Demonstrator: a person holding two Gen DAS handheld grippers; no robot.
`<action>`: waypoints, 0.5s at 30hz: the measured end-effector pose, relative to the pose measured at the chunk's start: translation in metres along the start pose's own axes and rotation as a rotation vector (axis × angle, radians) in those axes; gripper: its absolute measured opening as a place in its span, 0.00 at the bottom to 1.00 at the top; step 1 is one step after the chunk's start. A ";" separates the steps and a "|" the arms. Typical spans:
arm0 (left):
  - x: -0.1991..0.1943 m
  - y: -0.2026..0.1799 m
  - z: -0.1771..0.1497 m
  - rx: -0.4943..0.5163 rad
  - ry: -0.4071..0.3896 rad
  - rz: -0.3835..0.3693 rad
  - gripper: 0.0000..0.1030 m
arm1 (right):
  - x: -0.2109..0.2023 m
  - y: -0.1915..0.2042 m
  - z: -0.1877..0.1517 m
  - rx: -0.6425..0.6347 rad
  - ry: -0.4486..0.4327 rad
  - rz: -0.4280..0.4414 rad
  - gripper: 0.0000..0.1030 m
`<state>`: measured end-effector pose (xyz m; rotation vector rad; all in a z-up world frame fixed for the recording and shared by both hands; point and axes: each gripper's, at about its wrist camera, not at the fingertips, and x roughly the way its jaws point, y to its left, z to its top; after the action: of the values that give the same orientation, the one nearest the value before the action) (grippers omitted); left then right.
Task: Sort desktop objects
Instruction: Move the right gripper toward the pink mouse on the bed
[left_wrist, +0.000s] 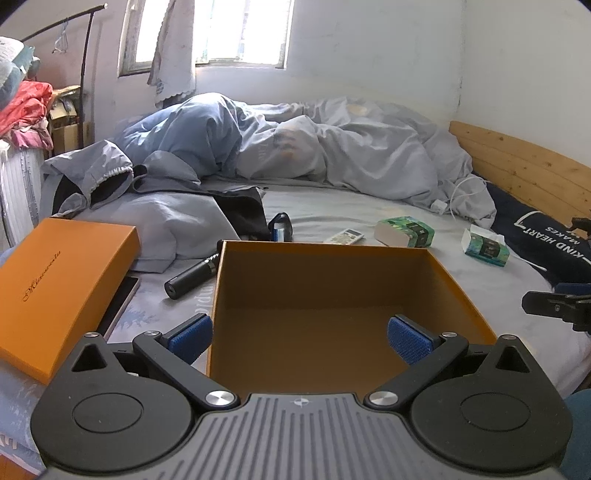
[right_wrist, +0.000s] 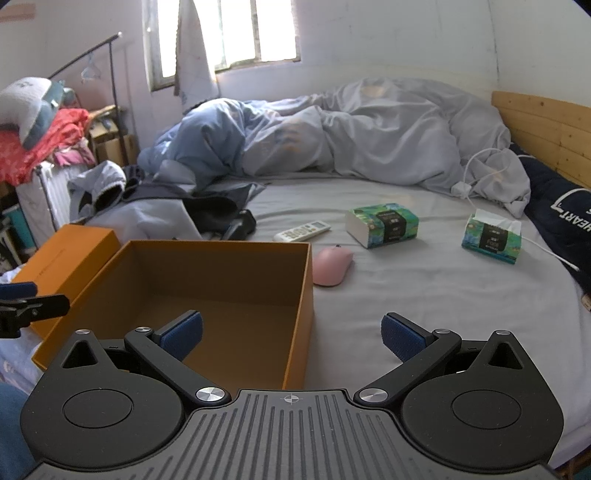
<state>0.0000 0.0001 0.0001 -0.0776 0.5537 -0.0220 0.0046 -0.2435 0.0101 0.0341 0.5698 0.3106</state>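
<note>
Orange cardboard box (left_wrist: 325, 302) sits empty on the bed, ready for the pink mouse (right_wrist: 331, 270); both claws, left claw (left_wrist: 300, 336) and right claw (right_wrist: 291, 334), gape apart, holding nothing.

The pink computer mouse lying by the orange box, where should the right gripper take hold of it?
Probably across the pink computer mouse's narrow flanks, coming from above. It lies flat on the grey bedsheet, domed, long axis running away from the open right gripper.
</note>
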 end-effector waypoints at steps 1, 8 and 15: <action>0.000 0.000 0.000 0.000 0.000 0.001 1.00 | -0.001 -0.001 0.000 0.001 0.000 0.002 1.00; -0.002 0.002 0.002 -0.002 0.000 0.005 1.00 | -0.001 0.003 0.002 -0.002 -0.004 0.002 1.00; -0.003 0.009 0.005 -0.007 -0.016 0.025 1.00 | -0.003 0.005 0.009 -0.014 -0.021 -0.010 1.00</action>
<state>0.0002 0.0091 0.0049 -0.0777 0.5391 0.0051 0.0055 -0.2393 0.0200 0.0211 0.5467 0.3039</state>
